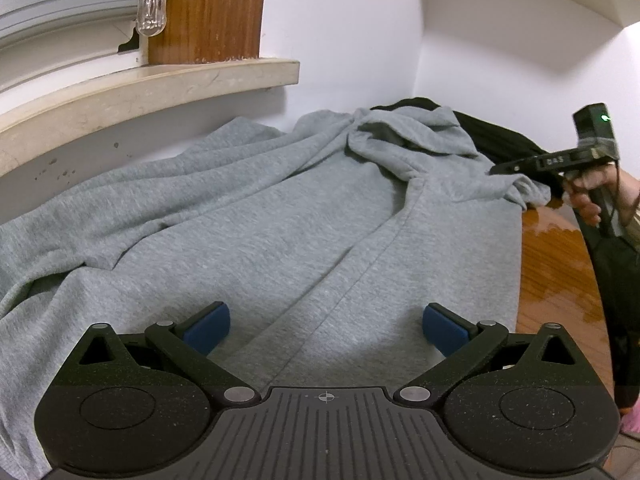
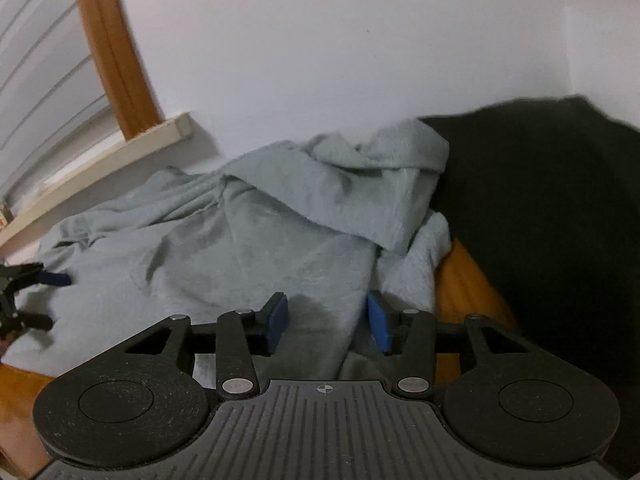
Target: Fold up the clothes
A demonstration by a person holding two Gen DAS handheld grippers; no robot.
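Grey hoodie (image 1: pixel 280 220) flat; L fingers (image 1: pixel 208 326) wide, empty; R fingers (image 2: pixel 378 320) part-open, maybe straddling fold.

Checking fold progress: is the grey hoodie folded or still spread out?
Mostly spread: the grey hoodie lies open across the table, its hood rumpled.

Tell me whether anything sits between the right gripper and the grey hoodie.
Nothing visible does. The right gripper is open, with a fold of the grey hoodie already lying between its blue pads. The black garment lies off to the side.
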